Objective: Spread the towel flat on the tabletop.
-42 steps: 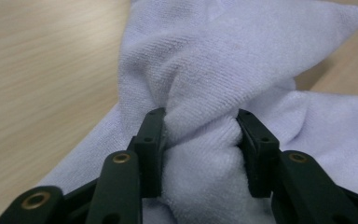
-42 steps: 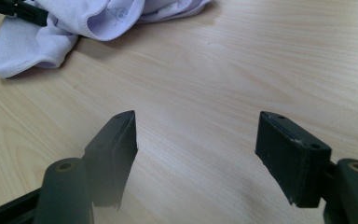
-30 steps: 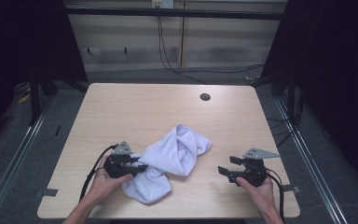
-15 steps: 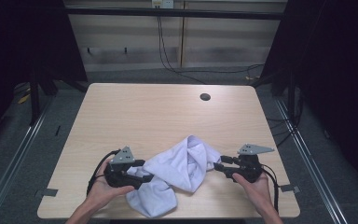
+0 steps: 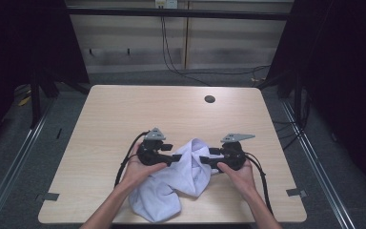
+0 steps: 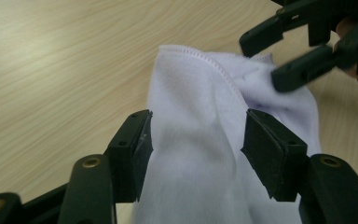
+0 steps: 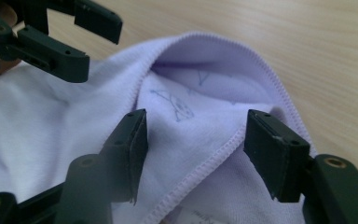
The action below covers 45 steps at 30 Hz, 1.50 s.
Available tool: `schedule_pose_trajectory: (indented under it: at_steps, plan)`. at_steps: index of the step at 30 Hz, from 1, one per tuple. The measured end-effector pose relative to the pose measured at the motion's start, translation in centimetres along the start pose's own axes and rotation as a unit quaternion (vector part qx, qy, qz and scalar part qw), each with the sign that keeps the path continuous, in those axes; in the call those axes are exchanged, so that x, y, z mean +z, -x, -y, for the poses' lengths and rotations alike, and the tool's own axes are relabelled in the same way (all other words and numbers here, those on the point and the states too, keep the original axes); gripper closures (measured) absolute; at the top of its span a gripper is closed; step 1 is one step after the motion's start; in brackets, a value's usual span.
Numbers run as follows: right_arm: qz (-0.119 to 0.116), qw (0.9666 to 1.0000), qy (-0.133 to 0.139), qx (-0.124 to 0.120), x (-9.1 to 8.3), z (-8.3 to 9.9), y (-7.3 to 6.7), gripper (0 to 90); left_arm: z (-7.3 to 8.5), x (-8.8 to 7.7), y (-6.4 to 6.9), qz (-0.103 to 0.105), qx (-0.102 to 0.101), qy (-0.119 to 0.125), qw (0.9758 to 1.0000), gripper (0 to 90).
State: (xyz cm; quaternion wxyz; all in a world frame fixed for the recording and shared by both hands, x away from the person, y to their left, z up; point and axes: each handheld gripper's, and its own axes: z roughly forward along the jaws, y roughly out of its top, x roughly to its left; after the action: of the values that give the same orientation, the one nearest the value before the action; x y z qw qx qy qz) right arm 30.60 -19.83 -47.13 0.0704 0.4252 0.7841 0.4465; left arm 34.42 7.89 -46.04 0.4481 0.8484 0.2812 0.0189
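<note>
A pale lavender cloth (image 5: 183, 177) lies crumpled near the front edge of the wooden table (image 5: 124, 114), with one end hanging toward the front. My left gripper (image 5: 175, 158) comes in from the cloth's left side. Its jaws stand open around a raised fold of the cloth (image 6: 200, 140). My right gripper (image 5: 204, 161) comes in from the right, also open, and straddles a hemmed edge of the cloth (image 7: 200, 126). The two grippers face each other a short way apart. In the left gripper view the right gripper (image 6: 298, 51) shows at the top right, and in the right gripper view the left gripper (image 7: 51, 37) shows at the top left.
A small dark round hole (image 5: 209, 99) sits near the table's far edge. Bare wood spreads over the far half and the left side. Cables (image 5: 124, 164) trail from both grippers toward the front edge. Dark floor and rails surround the table.
Both grippers have moved inward toward each other and onto the cloth. The cloth has bunched up between them and shifted slightly toward the middle.
</note>
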Motion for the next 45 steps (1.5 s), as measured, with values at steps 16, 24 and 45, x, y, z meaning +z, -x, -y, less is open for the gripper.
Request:
schedule_pose_trajectory:
  at_steps: [16,24,45]
  plan:
    - [-0.002,0.9998,-0.002,-0.021,0.3,-0.8,-0.1,84.2,-0.8,-2.3,-2.2,0.002,-0.061,0.07,0.9957,85.7]
    - [0.036,0.9961,0.08,0.004,-4.0,-6.3,2.2,86.9,-2.1,-9.2,-4.7,-0.037,-0.082,0.172,0.981,86.1]
    - [0.099,0.9667,0.226,-0.066,-11.5,-26.9,1.1,87.4,-14.6,-21.5,-4.6,-0.174,0.018,0.303,0.9368,86.4]
